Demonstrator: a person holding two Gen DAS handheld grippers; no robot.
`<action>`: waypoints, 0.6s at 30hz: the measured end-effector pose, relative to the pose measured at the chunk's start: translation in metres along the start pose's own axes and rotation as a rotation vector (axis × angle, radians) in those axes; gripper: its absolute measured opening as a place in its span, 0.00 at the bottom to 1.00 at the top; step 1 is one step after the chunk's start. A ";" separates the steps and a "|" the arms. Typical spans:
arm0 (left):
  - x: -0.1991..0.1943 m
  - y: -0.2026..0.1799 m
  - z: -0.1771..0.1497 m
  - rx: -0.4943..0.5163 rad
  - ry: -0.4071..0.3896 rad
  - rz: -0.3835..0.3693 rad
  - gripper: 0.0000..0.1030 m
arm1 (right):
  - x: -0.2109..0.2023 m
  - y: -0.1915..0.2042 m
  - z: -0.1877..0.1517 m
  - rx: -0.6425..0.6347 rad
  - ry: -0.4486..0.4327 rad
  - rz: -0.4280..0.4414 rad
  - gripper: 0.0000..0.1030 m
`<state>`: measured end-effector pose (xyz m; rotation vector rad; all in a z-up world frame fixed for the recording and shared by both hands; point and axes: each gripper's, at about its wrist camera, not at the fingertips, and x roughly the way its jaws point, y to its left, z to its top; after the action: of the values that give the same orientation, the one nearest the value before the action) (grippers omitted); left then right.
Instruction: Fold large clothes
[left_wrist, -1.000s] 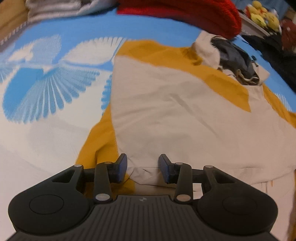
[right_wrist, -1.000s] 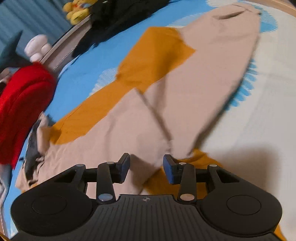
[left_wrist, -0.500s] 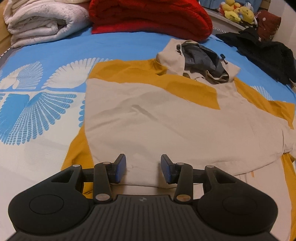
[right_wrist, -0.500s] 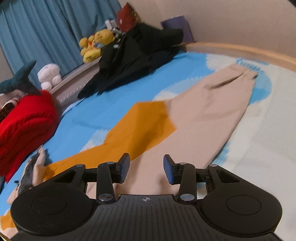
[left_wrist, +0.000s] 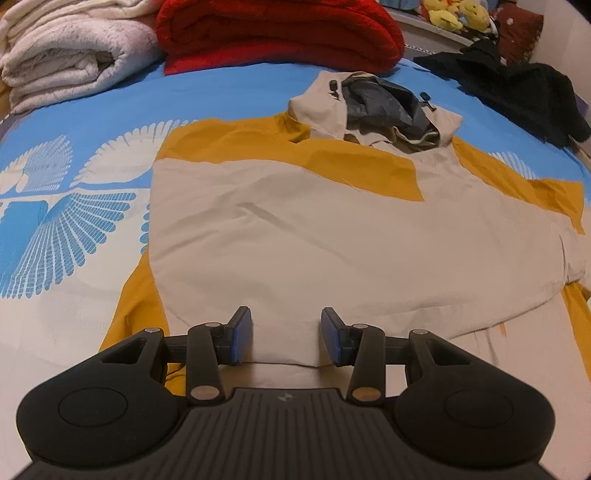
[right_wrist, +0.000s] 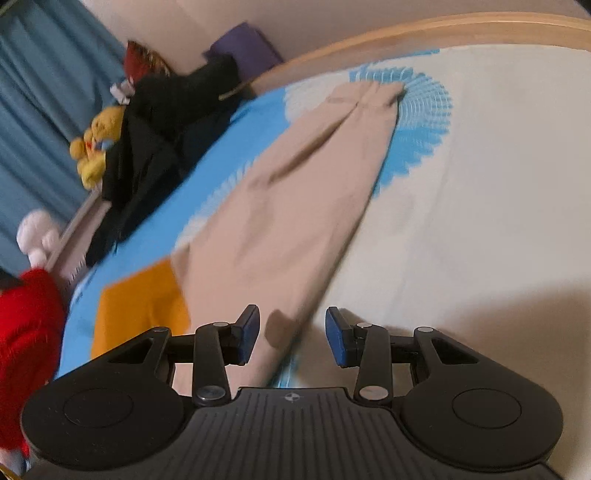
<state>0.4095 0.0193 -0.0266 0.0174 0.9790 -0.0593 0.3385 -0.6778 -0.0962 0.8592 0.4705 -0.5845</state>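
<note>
A beige and mustard hooded jacket (left_wrist: 295, 229) lies flat on the blue and white bed sheet (left_wrist: 55, 229), its grey-lined hood (left_wrist: 376, 107) at the far end. One sleeve lies folded across the body. My left gripper (left_wrist: 286, 339) hovers open over the near beige edge, gripping nothing. In the right wrist view the other sleeve (right_wrist: 295, 206) stretches out straight, with its cuff (right_wrist: 365, 92) far ahead. My right gripper (right_wrist: 291, 338) is open above that sleeve's near edge, with nothing between its fingers.
A red blanket (left_wrist: 277, 33) and a folded white blanket (left_wrist: 66, 55) sit at the head of the bed. A black garment (left_wrist: 517, 88) lies at the far right, with yellow plush toys (left_wrist: 454, 14) behind it. The wooden bed rim (right_wrist: 443, 29) runs beyond the cuff.
The left view has rolled level and drawn back, showing the whole jacket. My right gripper has swept from the jacket body out along the outstretched sleeve. Both jaws stay as they were.
</note>
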 end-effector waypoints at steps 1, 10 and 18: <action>0.000 -0.001 -0.001 0.007 -0.001 0.001 0.45 | 0.004 -0.003 0.006 0.014 -0.017 0.007 0.40; 0.003 0.003 0.000 0.022 -0.021 0.047 0.45 | 0.057 -0.046 0.085 0.094 -0.124 0.001 0.38; 0.003 0.004 0.003 0.021 -0.023 0.048 0.45 | 0.073 -0.045 0.119 0.021 -0.156 -0.129 0.23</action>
<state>0.4137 0.0232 -0.0270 0.0590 0.9544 -0.0255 0.3822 -0.8178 -0.0974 0.8001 0.3801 -0.7699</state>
